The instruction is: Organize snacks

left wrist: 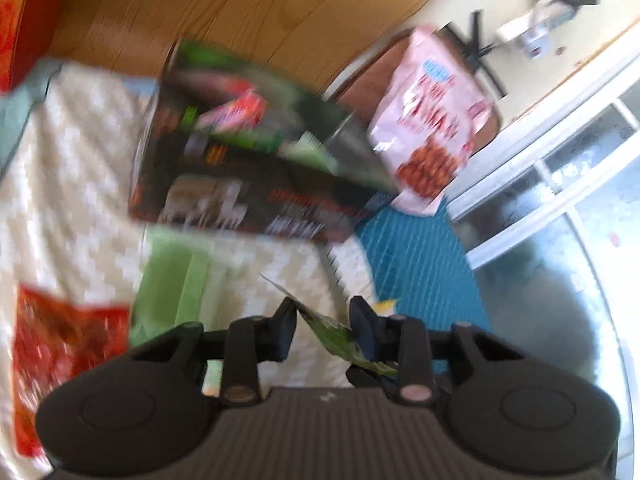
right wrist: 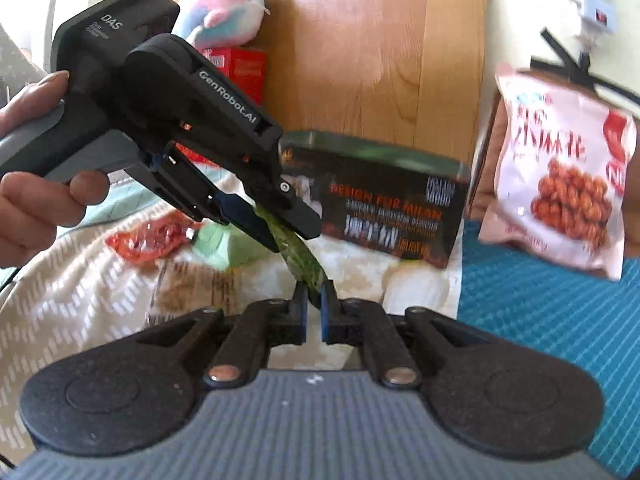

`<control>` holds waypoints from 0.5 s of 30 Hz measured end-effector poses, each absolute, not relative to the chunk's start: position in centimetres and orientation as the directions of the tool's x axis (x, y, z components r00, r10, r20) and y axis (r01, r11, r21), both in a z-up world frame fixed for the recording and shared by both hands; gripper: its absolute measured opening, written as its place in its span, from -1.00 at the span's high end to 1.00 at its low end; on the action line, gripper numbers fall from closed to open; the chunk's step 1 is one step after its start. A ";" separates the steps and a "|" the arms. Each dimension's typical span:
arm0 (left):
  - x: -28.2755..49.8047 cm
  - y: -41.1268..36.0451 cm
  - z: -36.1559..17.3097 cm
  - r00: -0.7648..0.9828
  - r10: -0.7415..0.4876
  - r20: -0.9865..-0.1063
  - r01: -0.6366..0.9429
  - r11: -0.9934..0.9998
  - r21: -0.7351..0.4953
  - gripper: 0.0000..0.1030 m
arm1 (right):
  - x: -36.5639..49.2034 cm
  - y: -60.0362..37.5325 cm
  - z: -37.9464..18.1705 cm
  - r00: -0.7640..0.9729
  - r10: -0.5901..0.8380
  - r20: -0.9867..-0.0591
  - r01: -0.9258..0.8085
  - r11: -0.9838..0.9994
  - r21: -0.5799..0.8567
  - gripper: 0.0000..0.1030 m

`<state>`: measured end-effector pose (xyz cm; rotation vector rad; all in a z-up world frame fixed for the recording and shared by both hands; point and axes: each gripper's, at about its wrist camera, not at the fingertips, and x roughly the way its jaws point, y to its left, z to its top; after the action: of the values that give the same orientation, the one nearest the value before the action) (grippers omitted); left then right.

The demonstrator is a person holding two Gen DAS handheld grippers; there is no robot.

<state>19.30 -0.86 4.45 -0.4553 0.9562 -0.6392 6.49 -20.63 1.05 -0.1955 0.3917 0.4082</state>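
Green packet [right wrist: 298, 258], pink bag [right wrist: 560, 184], teal mat [right wrist: 540, 312]

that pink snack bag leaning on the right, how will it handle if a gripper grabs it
The pink bag looks puffy and creased, so it will probably be light and crumple under the pads. Its film catches glare, so it may slip unless pinched at the sealed edge. It stands leaning, so a push will likely topple it onto the blue mat.

Left gripper [right wrist: 276, 224] housing, upper left: "DAS", "GenRobot.AI"
Dark box [right wrist: 384, 204], centre: "DESIGN FOR MILAN" in orange
Pink snack bag [right wrist: 560, 184], right: large red characters, too blurred to read
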 end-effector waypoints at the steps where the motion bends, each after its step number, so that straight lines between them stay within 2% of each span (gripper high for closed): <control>1: 19.4 -0.9 5.4 0.437 -0.681 -0.588 0.316 0.728 -0.608 0.41 | 6.6 -20.5 1.5 0.860 0.338 -0.383 -0.414 0.901 -0.134 0.83; 4: 20.6 -1.4 8.0 0.487 -0.674 -0.556 0.366 0.735 -0.571 0.41 | 7.9 -20.0 3.1 0.898 0.306 -0.316 -0.383 0.897 -0.220 0.83; 8: 23.7 -2.4 10.2 0.542 -0.658 -0.523 0.401 0.749 -0.527 0.41 | 11.5 -20.4 4.5 0.927 0.273 -0.258 -0.338 0.907 -0.253 0.82; 9: 24.6 -2.6 10.2 0.556 -0.646 -0.522 0.396 0.759 -0.517 0.31 | 12.7 -20.5 4.7 0.929 0.265 -0.260 -0.329 0.912 -0.246 0.80; 10: 25.4 -2.7 10.1 0.571 -0.630 -0.526 0.387 0.772 -0.504 0.12 | 13.9 -20.6 4.8 0.931 0.255 -0.263 -0.318 0.917 -0.239 0.78; 11: 26.1 -2.9 9.9 0.593 -0.601 -0.536 0.369 0.794 -0.483 0.05 | 15.1 -20.7 4.7 0.936 0.236 -0.262 -0.299 0.924 -0.238 0.72; 12: 26.7 -2.9 9.6 0.617 -0.561 -0.552 0.341 0.822 -0.455 0.03 | 16.1 -20.7 4.6 0.939 0.212 -0.272 -0.279 0.931 -0.237 0.55; 13: 27.1 -2.7 9.3 0.632 -0.522 -0.574 0.309 0.848 -0.431 0.03 | 16.9 -20.8 4.5 0.936 0.200 -0.290 -0.268 0.938 -0.218 0.47; 15: 26.7 -1.5 8.9 0.630 -0.537 -0.561 0.304 0.835 -0.458 0.03 | 16.4 -21.3 4.7 0.927 0.243 -0.285 -0.295 0.943 -0.155 0.43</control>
<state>26.70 -1.54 8.87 -0.3373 0.7467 -0.4924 16.38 -21.32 4.66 -0.1973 0.2666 0.2773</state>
